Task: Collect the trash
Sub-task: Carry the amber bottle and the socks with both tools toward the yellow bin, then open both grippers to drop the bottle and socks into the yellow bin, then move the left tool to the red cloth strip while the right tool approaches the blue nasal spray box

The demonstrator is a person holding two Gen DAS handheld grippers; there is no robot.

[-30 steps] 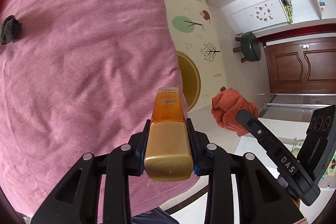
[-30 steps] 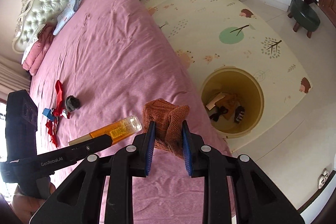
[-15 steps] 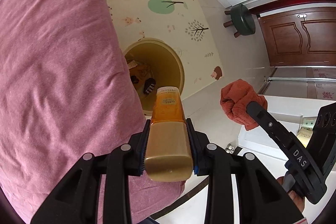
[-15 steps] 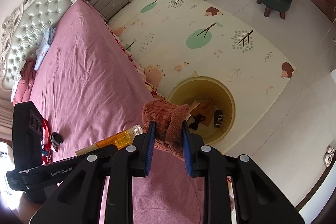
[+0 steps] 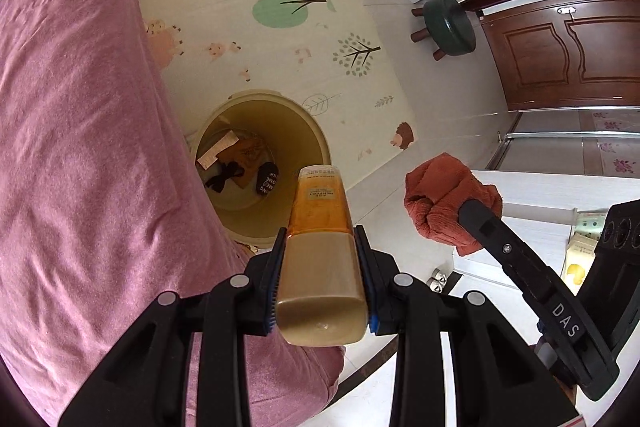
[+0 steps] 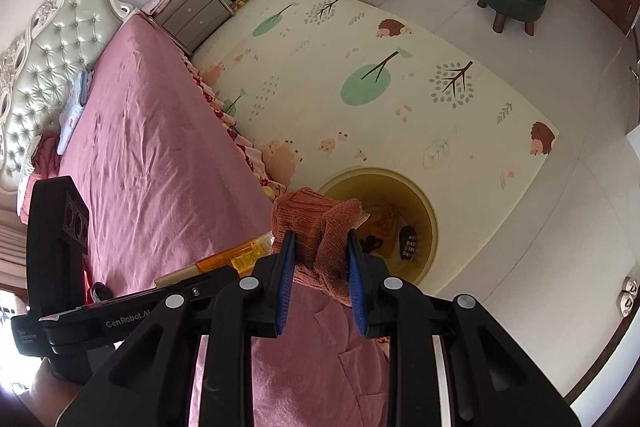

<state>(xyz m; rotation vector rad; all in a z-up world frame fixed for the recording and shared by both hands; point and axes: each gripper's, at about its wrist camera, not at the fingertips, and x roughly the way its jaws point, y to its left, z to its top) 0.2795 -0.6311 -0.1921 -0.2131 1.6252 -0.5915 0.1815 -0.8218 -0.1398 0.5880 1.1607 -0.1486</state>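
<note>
Left gripper clenched on orange bottle, long axis pointing past bin rim; right gripper grasping rust cloth, nearer above bin's mouth.

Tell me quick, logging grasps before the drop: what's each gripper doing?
Left gripper: closed on the orange bottle.
Right gripper: closed on the rust-colored cloth.

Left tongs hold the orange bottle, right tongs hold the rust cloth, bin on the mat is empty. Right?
Not quite. The bin already holds trash, seen in the left wrist view. The left tongs do hold the bottle, and the right tongs the cloth.
</note>
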